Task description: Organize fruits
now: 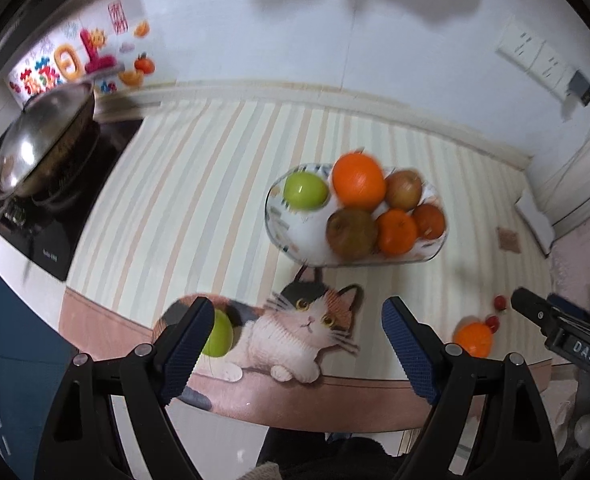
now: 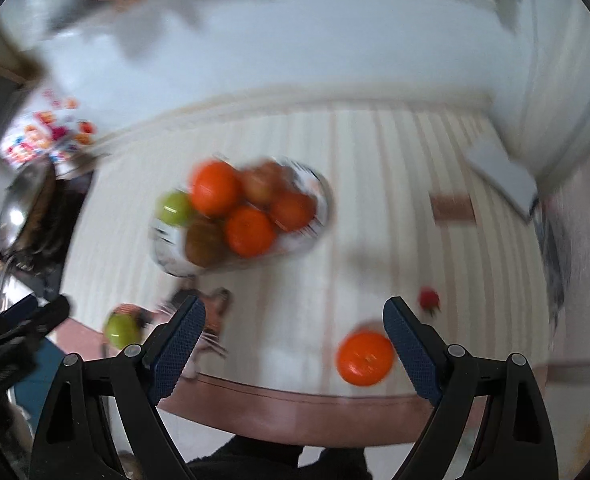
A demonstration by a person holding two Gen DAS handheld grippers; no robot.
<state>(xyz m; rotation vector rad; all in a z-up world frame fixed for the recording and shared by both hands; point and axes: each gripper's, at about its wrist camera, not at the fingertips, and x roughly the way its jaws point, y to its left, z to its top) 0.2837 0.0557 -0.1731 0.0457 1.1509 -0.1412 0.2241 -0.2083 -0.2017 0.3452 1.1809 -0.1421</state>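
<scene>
A patterned plate point(image 1: 291, 236) on the striped cloth holds a green apple point(image 1: 306, 190), a big orange point(image 1: 358, 181), brown pears and small oranges; it also shows, blurred, in the right wrist view point(image 2: 167, 248). A loose green apple point(image 1: 219, 334) lies by my open, empty left gripper point(image 1: 297, 332), just behind its left finger point(image 1: 191, 344). A loose orange point(image 2: 365, 358) lies near the table's front edge, just left of the right finger point(image 2: 411, 350) of my open, empty right gripper point(image 2: 293, 334). The loose apple also shows in the right wrist view point(image 2: 122, 330).
A cat-picture mat point(image 1: 295, 332) lies at the table's front. Small red fruits point(image 1: 500, 303) lie near the loose orange point(image 1: 473, 338). A wok point(image 1: 43, 144) sits on the stove at left. A wall socket point(image 1: 535, 56) and a grey pad point(image 2: 503, 178) are at right.
</scene>
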